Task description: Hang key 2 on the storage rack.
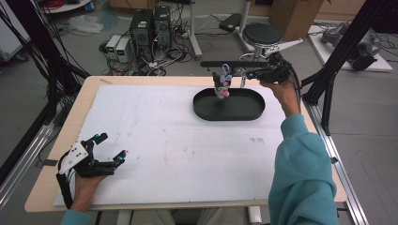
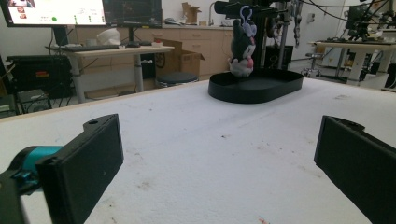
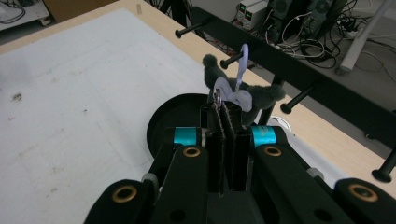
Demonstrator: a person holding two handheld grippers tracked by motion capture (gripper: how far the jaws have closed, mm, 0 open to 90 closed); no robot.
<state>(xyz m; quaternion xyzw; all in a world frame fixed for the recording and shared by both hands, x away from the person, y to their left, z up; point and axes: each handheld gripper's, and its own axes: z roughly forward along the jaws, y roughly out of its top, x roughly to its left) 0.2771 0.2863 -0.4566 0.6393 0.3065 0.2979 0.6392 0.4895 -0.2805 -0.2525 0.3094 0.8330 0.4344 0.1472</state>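
Right gripper [image 3: 227, 116]: clamped the plush keychain [image 1: 222, 84] by its top, over the black tray [image 1: 253, 110]
Left gripper [image 1: 107, 151]: wide, empty
Risk: loop [image 3: 241, 65] could miss the rack peg [image 3: 233, 59], so the toy would drop

Round stool [image 1: 262, 33] beyond white table [image 1: 155, 140]

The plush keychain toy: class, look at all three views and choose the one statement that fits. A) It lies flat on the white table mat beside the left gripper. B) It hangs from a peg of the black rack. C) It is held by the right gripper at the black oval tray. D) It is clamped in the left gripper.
C: the right gripper is shut on the plush keychain toy at the black oval tray.
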